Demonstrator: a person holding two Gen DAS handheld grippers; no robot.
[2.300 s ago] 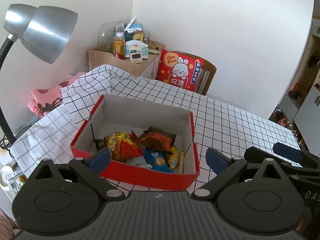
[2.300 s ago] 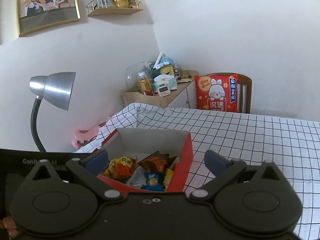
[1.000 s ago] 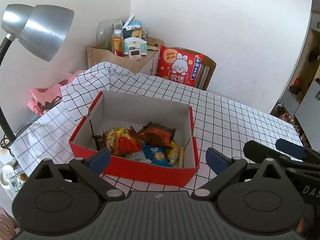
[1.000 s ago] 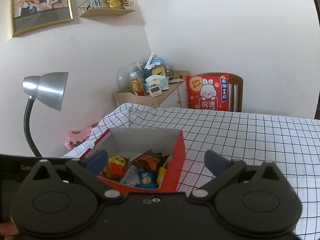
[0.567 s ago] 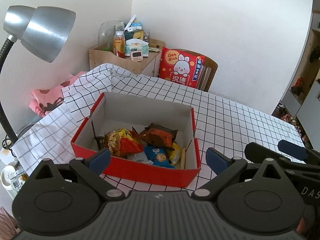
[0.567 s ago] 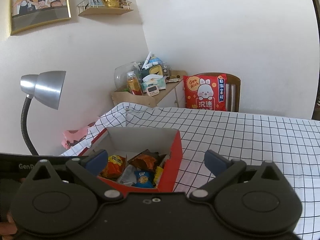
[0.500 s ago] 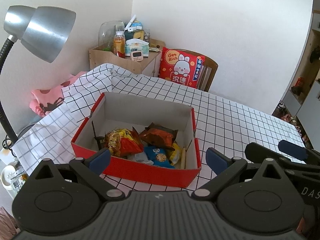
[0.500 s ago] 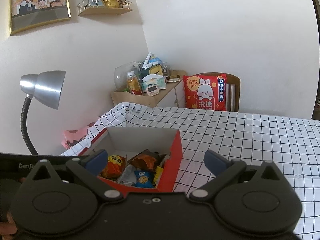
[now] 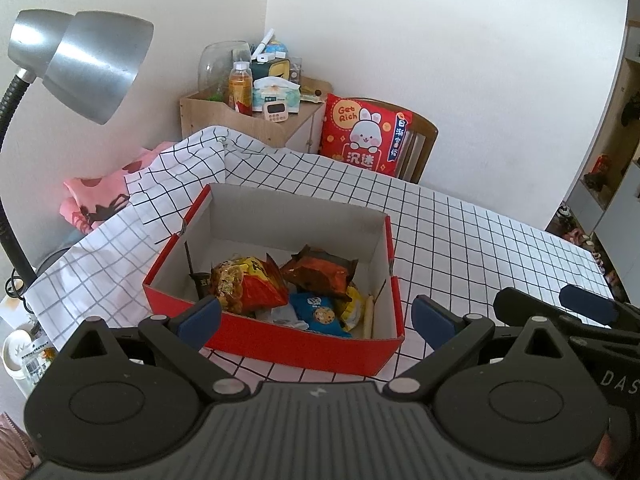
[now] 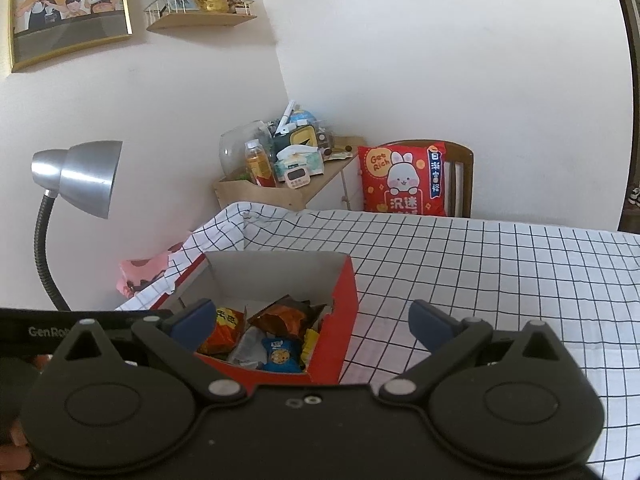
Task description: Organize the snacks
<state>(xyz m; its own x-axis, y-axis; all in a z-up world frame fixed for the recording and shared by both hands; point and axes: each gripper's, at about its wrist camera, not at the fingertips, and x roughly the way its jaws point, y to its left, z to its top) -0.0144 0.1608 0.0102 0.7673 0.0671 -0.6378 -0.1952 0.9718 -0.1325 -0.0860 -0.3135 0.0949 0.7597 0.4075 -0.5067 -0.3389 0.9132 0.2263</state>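
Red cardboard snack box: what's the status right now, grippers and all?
Left gripper open, empty; right gripper open, empty. Red cardboard box on the checked tablecloth, snack packets piled inside. Nothing blocking.

home, lived-in room | framed family picture [image 10: 68, 8] on wall | rabbit cushion [image 9: 366, 136] on wooden chair [image 9: 420, 140] | cluttered side cabinet [image 9: 256, 120] at corner | gridded tablecloth [image 9: 460, 240]
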